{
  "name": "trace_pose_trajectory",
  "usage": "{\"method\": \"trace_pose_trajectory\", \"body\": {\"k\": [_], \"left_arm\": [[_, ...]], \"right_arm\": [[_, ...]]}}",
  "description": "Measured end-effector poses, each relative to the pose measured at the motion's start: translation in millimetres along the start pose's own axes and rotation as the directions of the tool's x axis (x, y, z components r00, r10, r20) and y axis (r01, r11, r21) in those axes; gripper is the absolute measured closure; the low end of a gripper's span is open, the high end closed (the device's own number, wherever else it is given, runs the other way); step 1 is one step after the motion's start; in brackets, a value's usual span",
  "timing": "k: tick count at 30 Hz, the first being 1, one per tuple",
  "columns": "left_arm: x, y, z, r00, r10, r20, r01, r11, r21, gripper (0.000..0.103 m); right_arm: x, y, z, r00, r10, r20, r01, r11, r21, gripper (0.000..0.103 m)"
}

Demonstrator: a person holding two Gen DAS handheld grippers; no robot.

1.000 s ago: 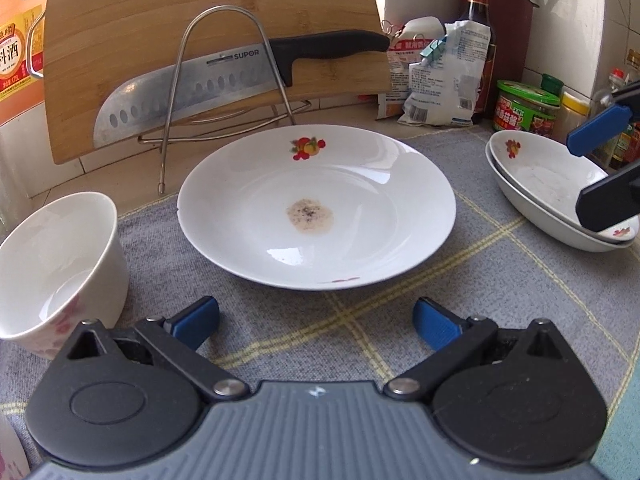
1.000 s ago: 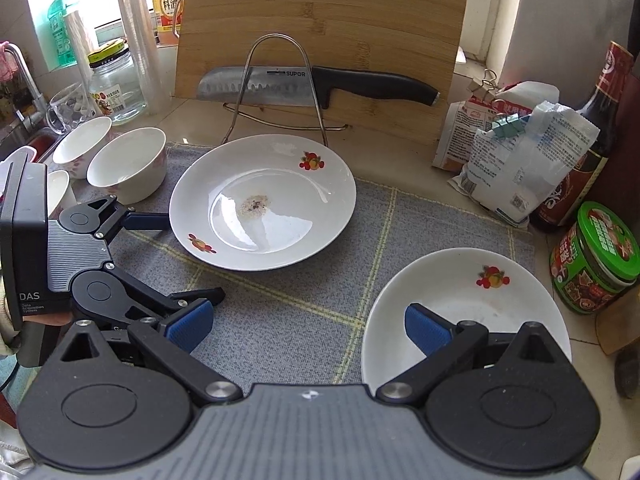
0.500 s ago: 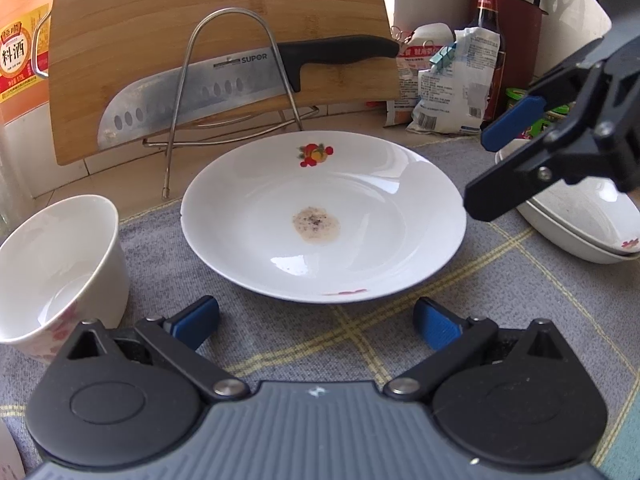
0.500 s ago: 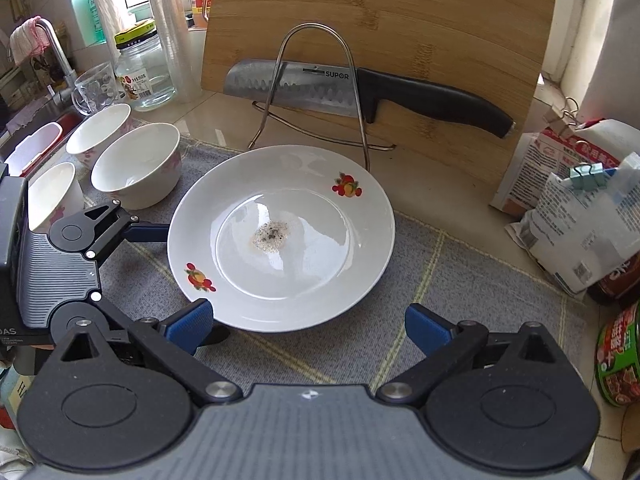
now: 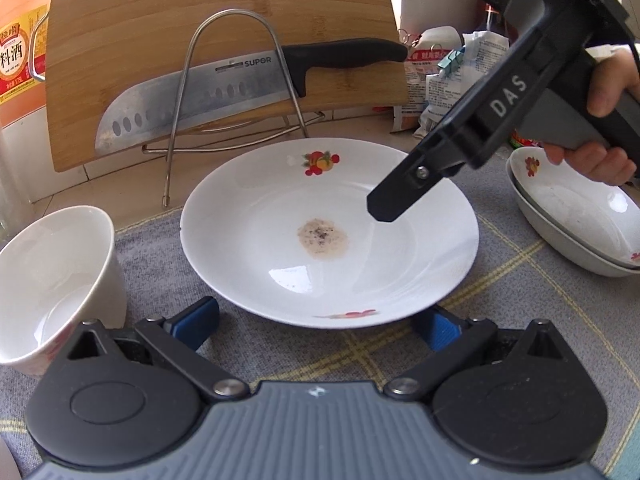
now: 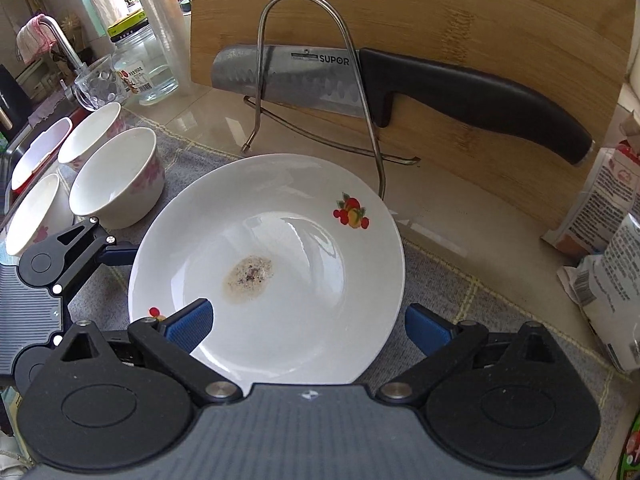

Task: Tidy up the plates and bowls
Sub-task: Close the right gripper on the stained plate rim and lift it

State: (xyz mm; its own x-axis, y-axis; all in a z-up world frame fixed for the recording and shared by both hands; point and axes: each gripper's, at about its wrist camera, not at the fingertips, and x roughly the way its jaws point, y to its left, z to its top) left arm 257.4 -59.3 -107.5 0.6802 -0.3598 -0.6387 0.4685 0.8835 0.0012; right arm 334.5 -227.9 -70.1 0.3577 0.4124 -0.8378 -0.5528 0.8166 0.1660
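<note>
Both claws gape empty around the soiled plate [image 6: 280, 264]: right claw [image 6: 308, 328] above its rim, left claw [image 5: 316, 322] just beside. A one-sided pinch could tip it against the knife rack [image 6: 320, 80].

Pale glossy countertop [image 6: 208, 108], partly under a grey checked mat [image 5: 520, 300]. Bamboo cutting board [image 6: 460, 12] stood upright at back. Faucet [image 6: 60, 40] and daylit window far left.

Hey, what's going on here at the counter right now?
A person holds a gripper in each hand over a grey mat. Both grippers are open around a white plate with a brown stain in its middle: the right gripper hangs over it, and the left gripper sits at its near edge. Neither grips it. Stacked plates wait to the right, bowls to the left.
</note>
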Motion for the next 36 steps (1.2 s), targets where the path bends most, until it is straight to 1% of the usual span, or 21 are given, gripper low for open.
{"method": "trace_pose_trajectory", "body": {"k": [5,13,23,28,36], "left_arm": [[1,0,1,1.0,-0.011,0.001,0.011,1.0,0.007,0.001],[3,0,2,1.0,-0.02,0.002,0.02,1.0,0.019,0.001],[3,1,1,0.999,-0.034,0.004,0.034,0.999,0.03,0.001],[4,1,1,0.999,-0.034,0.005,0.034,0.999,0.035,0.002],[4,0,1,0.999,-0.033,0.01,0.033,0.998,0.046,0.002]], "right_arm": [[11,-11,10,0.997,0.074,-0.002,-0.074,0.997,0.012,0.0],[21,-20,27,0.99,0.141,0.001,-0.141,0.99,0.004,0.001],[31,-28,42,0.983,0.182,-0.012,-0.182,0.983,0.017,0.007],[32,-31,45,0.98,0.199,-0.013,-0.198,0.98,0.033,0.008],[33,-33,46,0.979,0.203,-0.018,-0.202,0.979,0.039,0.009]]}}
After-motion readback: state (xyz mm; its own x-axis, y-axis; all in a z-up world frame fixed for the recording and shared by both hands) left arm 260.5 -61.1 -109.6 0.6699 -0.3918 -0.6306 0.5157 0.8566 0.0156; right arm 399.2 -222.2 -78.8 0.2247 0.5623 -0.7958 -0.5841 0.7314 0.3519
